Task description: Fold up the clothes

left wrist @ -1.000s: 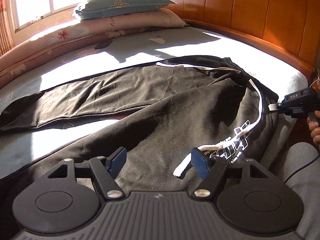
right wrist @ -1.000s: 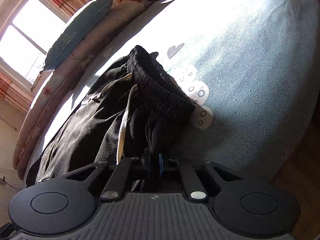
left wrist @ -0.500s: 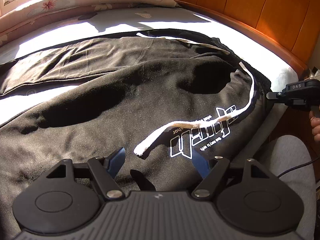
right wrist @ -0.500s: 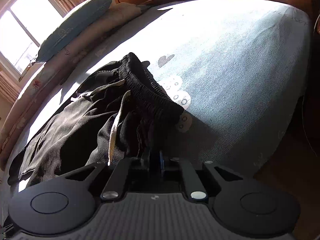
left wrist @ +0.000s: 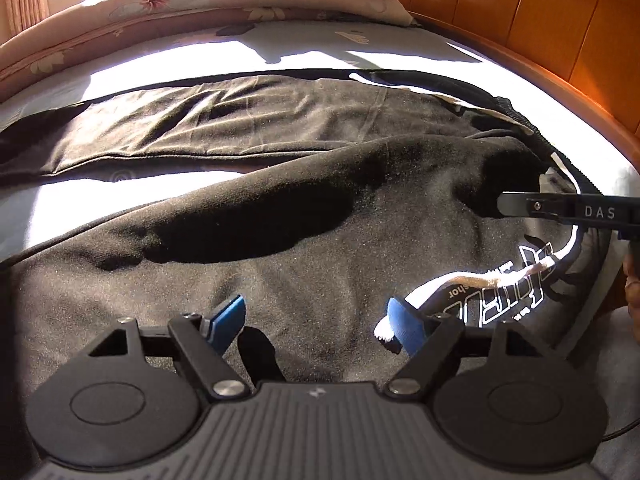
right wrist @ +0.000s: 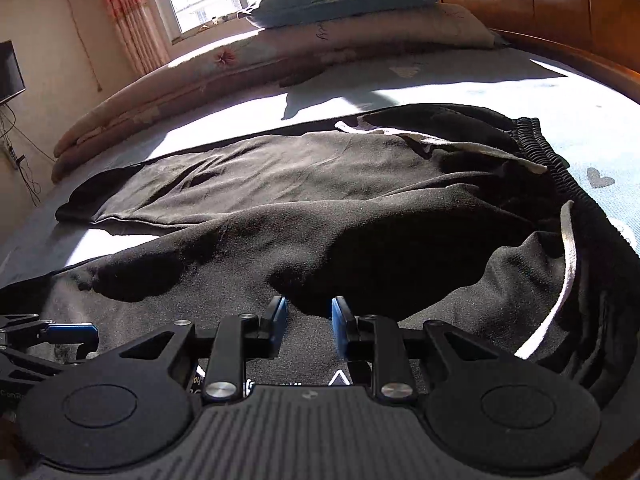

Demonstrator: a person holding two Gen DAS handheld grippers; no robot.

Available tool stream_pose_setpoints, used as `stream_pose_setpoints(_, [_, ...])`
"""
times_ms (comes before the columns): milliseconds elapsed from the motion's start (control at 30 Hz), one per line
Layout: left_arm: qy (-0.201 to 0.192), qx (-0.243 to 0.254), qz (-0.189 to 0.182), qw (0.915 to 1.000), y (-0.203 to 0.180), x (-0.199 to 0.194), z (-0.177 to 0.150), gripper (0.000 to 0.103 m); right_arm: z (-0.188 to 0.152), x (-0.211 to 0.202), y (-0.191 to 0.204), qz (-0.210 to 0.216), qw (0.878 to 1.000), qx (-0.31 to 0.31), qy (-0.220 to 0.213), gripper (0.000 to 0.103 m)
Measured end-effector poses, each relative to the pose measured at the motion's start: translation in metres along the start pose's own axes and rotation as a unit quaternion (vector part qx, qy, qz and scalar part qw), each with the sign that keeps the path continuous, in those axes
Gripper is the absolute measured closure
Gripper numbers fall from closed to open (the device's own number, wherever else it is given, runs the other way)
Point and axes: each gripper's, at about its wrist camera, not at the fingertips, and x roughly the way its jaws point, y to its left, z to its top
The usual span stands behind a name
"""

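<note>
Left wrist view: the black fabric trousers with a white drawstring (left wrist: pixel 320 208) lie spread across the pale blue bed sheet (left wrist: pixel 120 92), filling mid-frame, elastic waistband at right. The left gripper (left wrist: pixel 316 318) sits at lower centre, its jaws wide apart and opening, over the cloth without pinching it. The right gripper's black arm enters at the right edge. Right wrist view: the trousers (right wrist: pixel 320 200) span the frame centre; the right gripper (right wrist: pixel 309 322) sits at lower centre, jaws slightly apart and opening, nothing clamped between them.
</note>
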Motion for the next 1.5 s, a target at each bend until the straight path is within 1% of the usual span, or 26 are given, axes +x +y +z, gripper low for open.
stream_pose_setpoints(33, [-0.01,0.001,0.0,0.9999,0.002,-0.004,-0.01,0.023,-0.008,0.002,0.005,-0.006,1.0,-0.009,0.007,0.07])
stream_pose_setpoints(67, [-0.02,0.008,0.001,0.9998,0.003,-0.011,-0.022,0.02,-0.016,-0.001,0.007,-0.006,1.0,-0.022,-0.004,0.07])
stream_pose_setpoints(167, [-0.026,0.024,0.005,0.9994,0.004,-0.028,-0.05,0.017,-0.04,-0.014,0.009,0.0,0.998,-0.051,-0.036,0.061])
stream_pose_setpoints(200, [-0.028,0.031,0.003,0.9991,0.004,-0.033,-0.056,0.017,-0.046,-0.017,0.006,0.011,0.998,-0.048,-0.045,0.053])
stream_pose_setpoints(233, [-0.032,0.038,0.0,0.9988,0.005,-0.038,-0.057,0.017,-0.051,-0.02,0.001,0.027,0.997,-0.036,-0.056,0.047])
stream_pose_setpoints(300, [-0.044,0.037,0.001,0.9983,0.013,-0.045,-0.047,0.017,-0.053,-0.022,-0.01,0.057,0.996,0.012,-0.068,0.04])
stream_pose_setpoints(333, [-0.057,0.032,0.011,0.9978,0.02,-0.046,-0.039,0.017,-0.051,-0.022,-0.017,0.075,0.994,0.041,-0.069,0.034])
stream_pose_setpoints(400, [-0.081,0.013,0.037,0.9959,0.036,-0.045,-0.022,0.016,-0.05,-0.021,-0.025,0.096,0.99,0.078,-0.075,0.032])
stream_pose_setpoints(433, [-0.079,-0.005,0.047,0.9957,0.046,-0.04,-0.015,0.015,-0.049,-0.02,-0.024,0.095,0.989,0.081,-0.075,0.032])
stream_pose_setpoints(500, [-0.055,-0.065,0.064,0.9943,0.07,-0.027,-0.009,0.015,-0.049,-0.019,-0.017,0.088,0.991,0.069,-0.075,0.03])
stream_pose_setpoints(533, [-0.038,-0.09,0.066,0.993,0.08,-0.022,-0.011,0.015,-0.049,-0.019,-0.014,0.083,0.992,0.06,-0.075,0.028])
stream_pose_setpoints(567, [-0.032,-0.107,0.07,0.9912,0.088,-0.02,-0.016,0.016,-0.05,-0.019,-0.009,0.074,0.993,0.044,-0.076,0.028])
stream_pose_setpoints(633, [-0.044,-0.106,0.079,0.9903,0.091,-0.03,-0.031,0.015,-0.051,-0.019,-0.002,0.065,0.995,0.025,-0.075,0.024])
stream_pose_setpoints(733, [-0.037,-0.085,0.098,0.9908,0.09,-0.042,-0.053,0.013,-0.05,-0.017,0.003,0.062,0.995,0.021,-0.075,0.018])
stream_pose_setpoints(800, [-0.029,-0.071,0.104,0.9916,0.09,-0.05,-0.061,0.013,-0.049,-0.016,0.003,0.059,0.995,0.029,-0.075,0.018])
stream_pose_setpoints(867, [-0.019,-0.069,0.107,0.9917,0.091,-0.058,-0.06,0.013,-0.047,-0.018,0.005,0.055,0.995,0.031,-0.072,0.018])
stream_pose_setpoints(933, [-0.026,-0.071,0.104,0.9917,0.092,-0.065,-0.051,0.013,-0.044,-0.02,0.008,0.051,0.996,0.03,-0.068,0.019])
stream_pose_setpoints(1033, [-0.06,-0.07,0.061,0.9939,0.088,-0.069,-0.023,0.013,-0.028,-0.03,0.016,0.074,0.994,0.019,-0.079,0.019])
stream_pose_setpoints(1100, [-0.073,-0.064,0.026,0.995,0.081,-0.064,-0.005,0.013,-0.012,-0.032,0.022,0.087,0.993,-0.001,-0.082,0.019])
stream_pose_setpoints(1200, [-0.068,-0.061,-0.026,0.9955,0.07,-0.048,0.019,0.013,0.028,-0.025,0.029,0.119,0.989,-0.032,-0.076,0.019])
stream_pose_setpoints(1233, [-0.065,-0.067,-0.047,0.9945,0.068,-0.043,0.026,0.013,0.042,-0.019,0.031,0.129,0.988,-0.043,-0.066,0.019])
stream_pose_setpoints(1300, [-0.057,-0.095,-0.097,0.9892,0.069,-0.032,0.041,0.013,0.062,-0.005,0.034,0.128,0.987,-0.076,-0.056,0.019])
stream_pose_setpoints(1367, [-0.052,-0.155,-0.152,0.9749,0.084,-0.02,0.06,0.013,0.08,0.01,0.037,0.127,0.985,-0.107,-0.041,0.019])
stream_pose_setpoints(1400, [-0.05,-0.186,-0.179,0.9648,0.092,-0.013,0.07,0.013,0.085,0.019,0.037,0.127,0.985,-0.115,-0.027,0.019])
stream_pose_setpoints(1433, [-0.046,-0.222,-0.209,0.9513,0.101,-0.003,0.081,0.013,0.087,0.024,0.037,0.13,0.984,-0.123,-0.027,0.019])
stream_pose_setpoints(1500, [-0.029,-0.265,-0.255,0.9296,0.113,0.02,0.097,0.013,0.085,0.033,0.036,0.144,0.978,-0.146,-0.022,0.019])
